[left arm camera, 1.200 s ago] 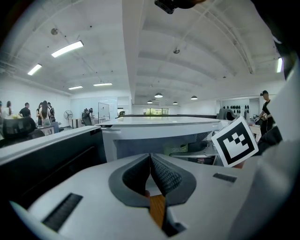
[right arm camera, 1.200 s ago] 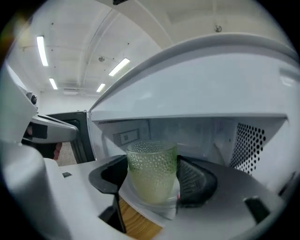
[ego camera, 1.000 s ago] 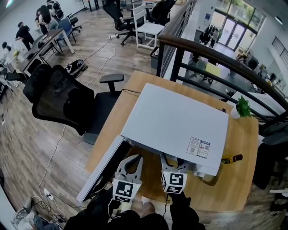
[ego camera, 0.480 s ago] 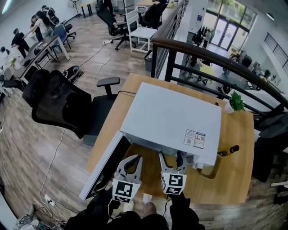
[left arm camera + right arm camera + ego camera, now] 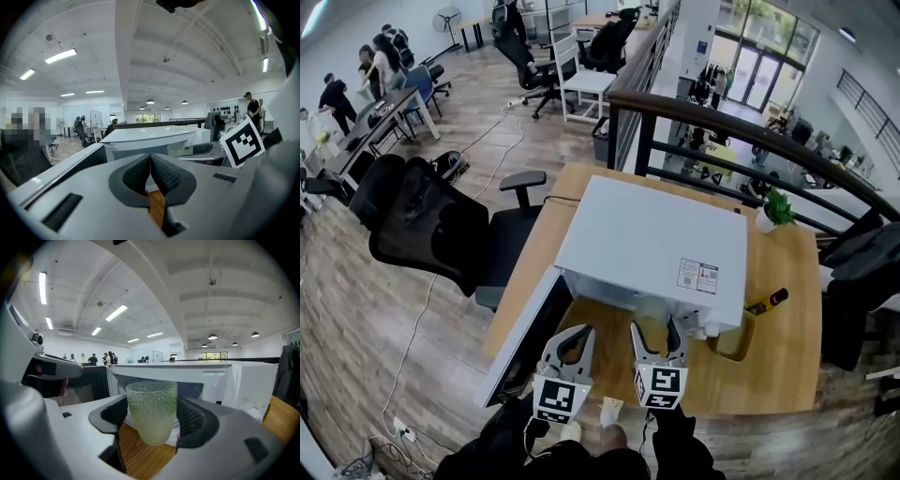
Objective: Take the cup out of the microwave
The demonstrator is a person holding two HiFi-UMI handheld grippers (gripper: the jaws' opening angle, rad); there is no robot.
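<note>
A: Cup first; what's it look like?

B: Pale green glass cup (image 5: 152,409); see-thru, w/ small raised dots all over the wall; sides taper a bit toward the base; plain round rim; it's upright.

A: And where is it?

B: Just in front of the microwave's (image 5: 652,239) open cavity, not inside it; in the right gripper view the white box and its dark opening sit right behind the glass; the base hangs clear of the wooden table (image 5: 787,356), w/ bare wood showing beneath it; from the head view the rim shows just beyond the front edge of the microwave's top; the door (image 5: 523,342) stands swung open to the left.

A: Right gripper; how wide, and on what?

B: Right gripper (image 5: 654,326) has its jaws set wide, clamped on the cup; dark ribbed pads (image 5: 193,420) sit either side of the lower half; the rim stands above them; the near-side pad is plainly against the glass; nothing else is touched.

A: Left one?

B: Left gripper (image 5: 150,161) has its jaws together, pads meeting edge to edge; nothing between them; in the head view it's just beside the right gripper, btwn it and the open door; can't see it touching anything.
</note>
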